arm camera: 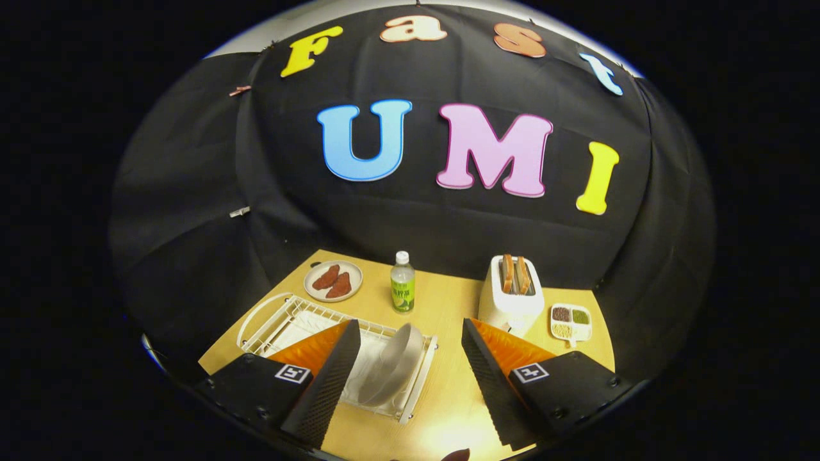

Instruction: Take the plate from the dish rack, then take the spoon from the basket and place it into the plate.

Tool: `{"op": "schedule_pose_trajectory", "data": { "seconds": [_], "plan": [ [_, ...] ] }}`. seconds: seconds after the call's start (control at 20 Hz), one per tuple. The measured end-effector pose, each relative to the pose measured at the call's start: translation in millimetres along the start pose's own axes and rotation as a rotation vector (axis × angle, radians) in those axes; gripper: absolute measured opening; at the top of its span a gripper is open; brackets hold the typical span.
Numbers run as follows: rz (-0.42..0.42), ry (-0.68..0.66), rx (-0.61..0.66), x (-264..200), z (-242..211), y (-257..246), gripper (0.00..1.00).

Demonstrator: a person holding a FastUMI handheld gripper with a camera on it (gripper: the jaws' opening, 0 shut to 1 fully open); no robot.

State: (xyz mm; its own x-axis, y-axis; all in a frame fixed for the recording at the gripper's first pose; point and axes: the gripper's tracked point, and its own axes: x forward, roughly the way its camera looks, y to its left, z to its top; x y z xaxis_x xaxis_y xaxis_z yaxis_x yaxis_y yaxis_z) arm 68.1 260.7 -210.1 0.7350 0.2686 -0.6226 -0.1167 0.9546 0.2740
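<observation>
A white plate [392,368] stands on edge, leaning, in the right end of a white wire dish rack [282,317] on the wooden table. My gripper [410,346] is open and held above the table, its two black fingers spread wide. The left finger [327,384] covers part of the rack, and the plate sits between the fingers, closer to the left one. Nothing is held.
Beyond the rack lie a small plate with two brown pieces of food [333,280] and a green-labelled bottle [403,283]. A white toaster with two toast slices [511,293] and a divided white dish of grains [571,321] stand to the right. Bare table [448,397] lies between the fingers.
</observation>
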Motion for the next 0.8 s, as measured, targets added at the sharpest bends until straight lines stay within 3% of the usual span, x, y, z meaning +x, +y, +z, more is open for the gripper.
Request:
{"op": "schedule_pose_trajectory", "data": {
  "seconds": [0.45,0.7,0.8],
  "plan": [
    [-0.132,0.317,0.059,82,-97,6,0.98],
    [-0.172,0.426,0.123,109,-133,7,0.98],
    [-0.208,0.449,0.133,116,-141,2,0.87]
  ]
}}
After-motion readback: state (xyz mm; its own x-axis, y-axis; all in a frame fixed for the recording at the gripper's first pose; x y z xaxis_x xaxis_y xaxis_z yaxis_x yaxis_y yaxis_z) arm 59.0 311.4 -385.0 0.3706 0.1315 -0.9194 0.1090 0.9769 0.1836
